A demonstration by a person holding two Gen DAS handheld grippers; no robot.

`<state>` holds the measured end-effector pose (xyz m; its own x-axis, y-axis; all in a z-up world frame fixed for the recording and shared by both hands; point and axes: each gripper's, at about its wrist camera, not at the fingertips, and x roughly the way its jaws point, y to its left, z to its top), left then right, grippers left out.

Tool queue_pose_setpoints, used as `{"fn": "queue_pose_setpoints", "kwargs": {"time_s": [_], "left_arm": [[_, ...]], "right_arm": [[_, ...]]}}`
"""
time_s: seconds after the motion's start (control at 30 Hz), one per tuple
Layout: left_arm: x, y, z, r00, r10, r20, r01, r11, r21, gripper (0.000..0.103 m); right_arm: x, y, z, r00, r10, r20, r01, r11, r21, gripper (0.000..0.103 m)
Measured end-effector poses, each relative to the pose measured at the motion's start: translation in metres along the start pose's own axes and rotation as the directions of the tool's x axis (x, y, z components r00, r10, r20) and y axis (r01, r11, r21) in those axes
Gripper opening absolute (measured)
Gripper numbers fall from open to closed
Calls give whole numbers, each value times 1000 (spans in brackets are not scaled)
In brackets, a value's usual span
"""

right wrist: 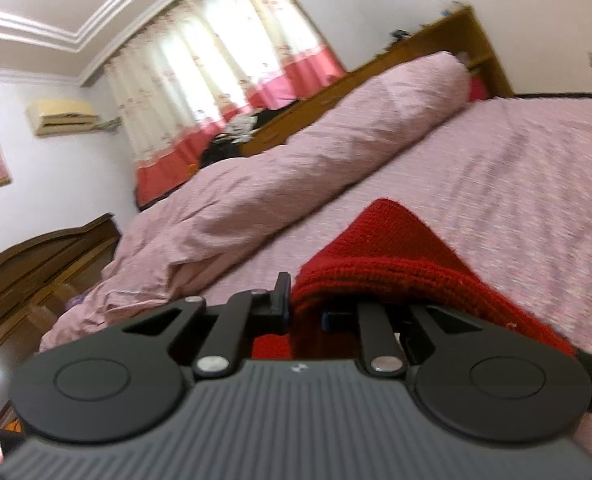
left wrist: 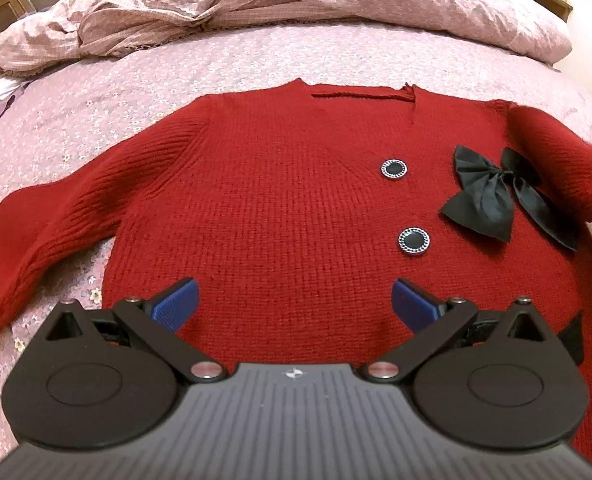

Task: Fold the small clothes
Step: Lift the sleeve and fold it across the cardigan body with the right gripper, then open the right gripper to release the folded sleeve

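Note:
A small red knit sweater [left wrist: 280, 200] lies face up and spread on the pink bed. It has two black round buttons [left wrist: 393, 169] and a black bow [left wrist: 492, 196] on its right side. Its left sleeve [left wrist: 36, 232] lies flat out to the left. My left gripper [left wrist: 294, 304] is open and empty, hovering over the sweater's lower hem. My right gripper [right wrist: 306, 312] is shut on the red right sleeve [right wrist: 392, 256] and holds it lifted off the bed; that raised sleeve also shows in the left wrist view [left wrist: 564, 160].
A bunched pink duvet [left wrist: 296, 4] lies along the far side of the bed, also in the right wrist view [right wrist: 280, 176]. The pink flowered bedspread [left wrist: 76, 120] surrounds the sweater. A wooden headboard shelf [right wrist: 428, 48], curtains and a dark wooden cabinet [right wrist: 36, 272] stand beyond.

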<state>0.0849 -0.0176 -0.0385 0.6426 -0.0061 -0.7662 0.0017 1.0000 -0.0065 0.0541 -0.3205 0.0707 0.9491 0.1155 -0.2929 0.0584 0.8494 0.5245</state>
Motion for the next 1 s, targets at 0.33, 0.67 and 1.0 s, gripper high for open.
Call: {"fn": "queue_pose_setpoints", "kwargs": {"time_s": [0.33,0.67,1.0], "left_arm": [[-1,36,1,998,64,22,-63,995,-77,103],[-3,66,-1,993,116,29,-111,985,-134,103],[-3,71,-6,992,127,27,-122,983,-139,103]], "right_arm": [[21,61,-6,994,102,-23,-105,981,-164,16],[58,97,-63,968,137,-211,-186,954,-235,16],[77,118,-122,891,68,-448,-261,885,-385,20]]}}
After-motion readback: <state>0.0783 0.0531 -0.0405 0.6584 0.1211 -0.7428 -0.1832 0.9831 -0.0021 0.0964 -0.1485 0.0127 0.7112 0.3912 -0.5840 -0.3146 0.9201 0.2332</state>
